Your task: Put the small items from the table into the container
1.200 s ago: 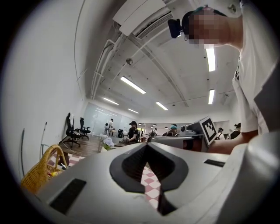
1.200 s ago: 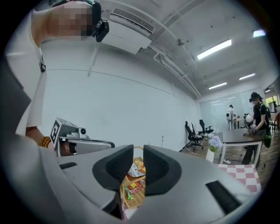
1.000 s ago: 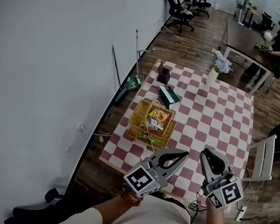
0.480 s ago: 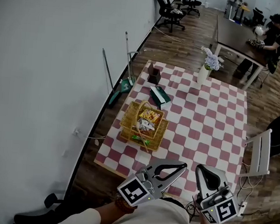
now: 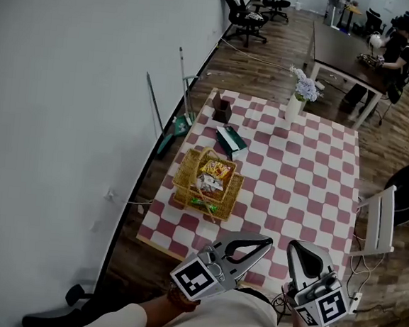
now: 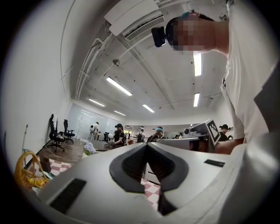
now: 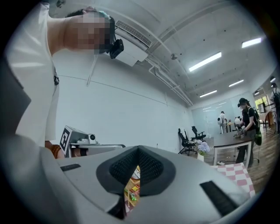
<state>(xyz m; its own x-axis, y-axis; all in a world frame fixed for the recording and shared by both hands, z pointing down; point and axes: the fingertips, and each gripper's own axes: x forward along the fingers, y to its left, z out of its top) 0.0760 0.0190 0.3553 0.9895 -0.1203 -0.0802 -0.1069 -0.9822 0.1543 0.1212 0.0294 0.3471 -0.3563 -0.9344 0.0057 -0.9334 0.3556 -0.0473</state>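
Retreat marks this moment. Compared with a second ago, your right gripper has drawn its jaws together, tips meeting on nothing. Both grippers now sit farther back from the basket, off the near edge of the tabletop. Your left gripper is likewise closed and empty. That suggests the loading is finished, or nearly so.

The basket is woven, straw-yellow, with a handle, and bright snack packets are heaped inside it. Just beyond the basket lies a green box. Farther beyond stand a small brown box and a vase of flowers. No loose small items show around the basket.
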